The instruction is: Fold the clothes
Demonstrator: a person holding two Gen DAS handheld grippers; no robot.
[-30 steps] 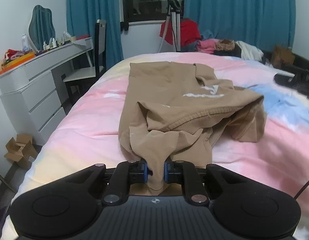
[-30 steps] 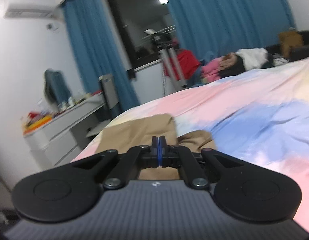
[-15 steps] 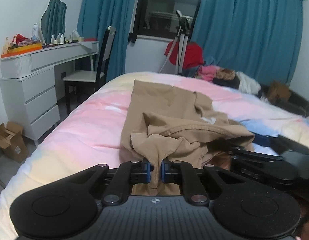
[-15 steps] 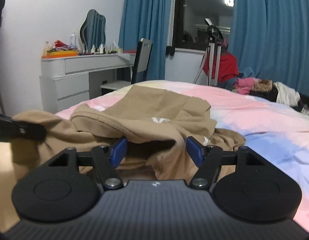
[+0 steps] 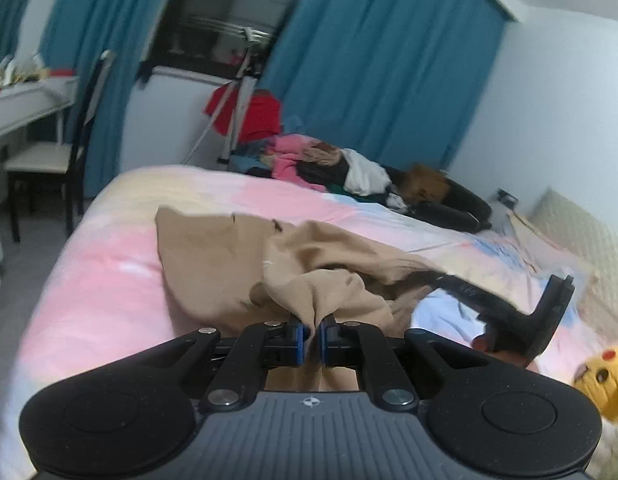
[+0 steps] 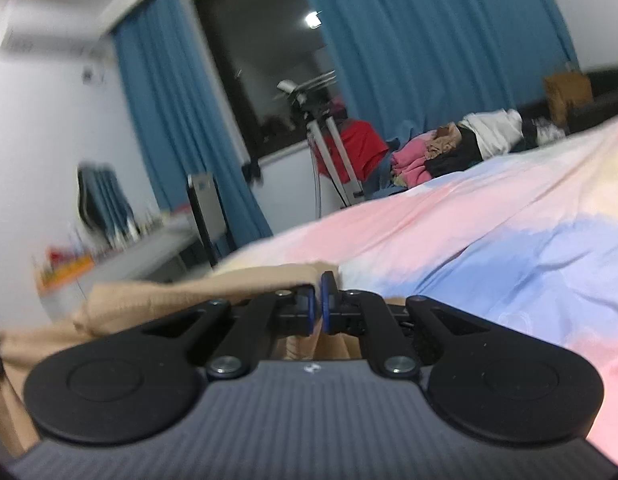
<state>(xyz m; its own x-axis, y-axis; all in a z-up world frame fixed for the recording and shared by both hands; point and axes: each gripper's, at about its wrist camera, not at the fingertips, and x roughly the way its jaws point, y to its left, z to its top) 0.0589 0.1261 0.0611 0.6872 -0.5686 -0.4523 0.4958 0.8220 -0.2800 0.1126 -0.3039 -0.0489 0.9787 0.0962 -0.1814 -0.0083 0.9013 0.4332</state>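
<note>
Pastel cotton, pink, cream and blue: the bed cover (image 5: 109, 280) fills the lower half of both views and serves as the folding surface.

Teal curtains (image 5: 373, 80), upper centre of the left wrist view, flank a dark window.

Tan ribbed knit: the garment (image 5: 213, 264), centre of the left wrist view. Its far portion lies flat on the cover; its near portion is bunched and lifted toward the camera, because both tools hold an edge of it.

Mixed clothes pile (image 5: 333, 164), right of centre at the far edge of the bed (probably the stock yet to be folded).

Chair (image 5: 45, 160), left edge, beside a white desk.

Left gripper (image 5: 316, 338), bottom centre: jaws nearly together, pinching a gathered fold of the tan knit, which rises out from between the blue pads.

Right gripper (image 6: 317, 306), bottom centre of its own view: jaws likewise nearly closed, with tan cloth caught between them and trailing off to the lower left. In the left wrist view it appears as a dark shape at right, its tip under the cloth.

Paired grips on one side suggest the near edge is about to be carried over the flat part.

Yellow plush toy (image 5: 601, 380), lower right corner.
</note>
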